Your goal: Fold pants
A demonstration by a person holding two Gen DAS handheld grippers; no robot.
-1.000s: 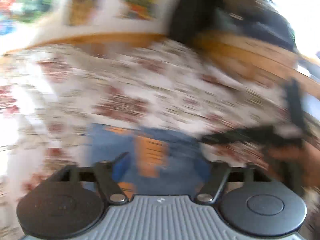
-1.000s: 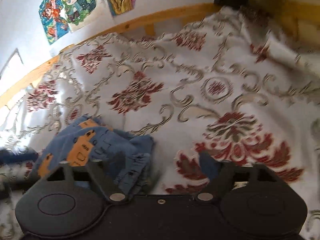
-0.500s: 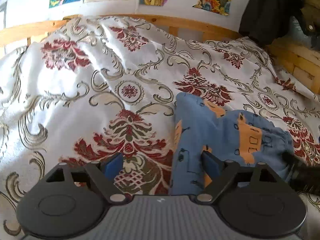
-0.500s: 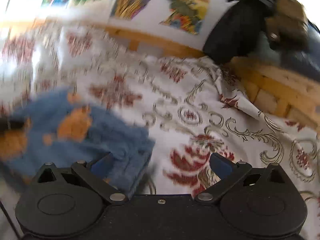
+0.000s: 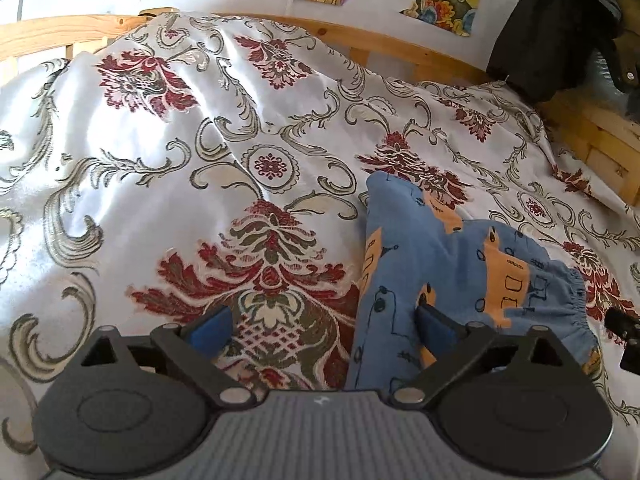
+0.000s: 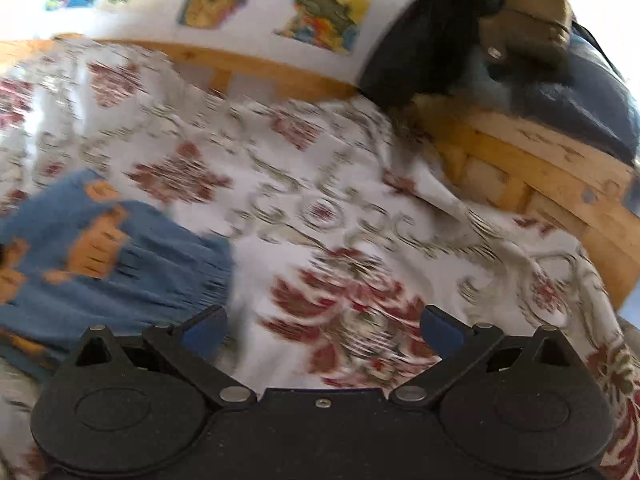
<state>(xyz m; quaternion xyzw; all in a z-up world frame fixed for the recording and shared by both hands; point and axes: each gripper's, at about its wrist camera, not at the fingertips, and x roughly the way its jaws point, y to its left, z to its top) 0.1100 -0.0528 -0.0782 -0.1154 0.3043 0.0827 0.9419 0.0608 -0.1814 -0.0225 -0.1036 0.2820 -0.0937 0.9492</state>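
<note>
- Pants (image 5: 452,276): blue fabric with orange print, lying bunched on the bedspread (image 5: 160,160), right of centre in the left wrist view. Elastic waistband edge shows at the right side of the heap. The near end is cut off behind the tongs' body, so the full outline is not visible.
- Left tongs (image 5: 322,326): spread wide, holding nothing. The right fingertip (image 5: 434,322) sits over the pants; contact versus hovering cannot be told. The left one is over bare bedspread.
- Right tongs (image 6: 322,326): spread wide, empty, over the bedspread's red floral pattern. The pants (image 6: 120,264) lie to the left of them, just beside the left fingertip; touching or not cannot be told.
- Right wrist view is smeared by motion blur; print detail on the pants and bedspread is unreadable there.
- A dark object (image 5: 624,336) enters at the right edge of the left wrist view, near the waistband; cut off, identity unclear.
- Bed frame (image 5: 400,50): wooden rail along the far side, partly covered by the bedspread.
- Dark garments (image 5: 560,28) hang or rest at the upper right, cropped by the lens edge.
- Coloured pictures (image 5: 440,0) on the wall, tops cut off.
</note>
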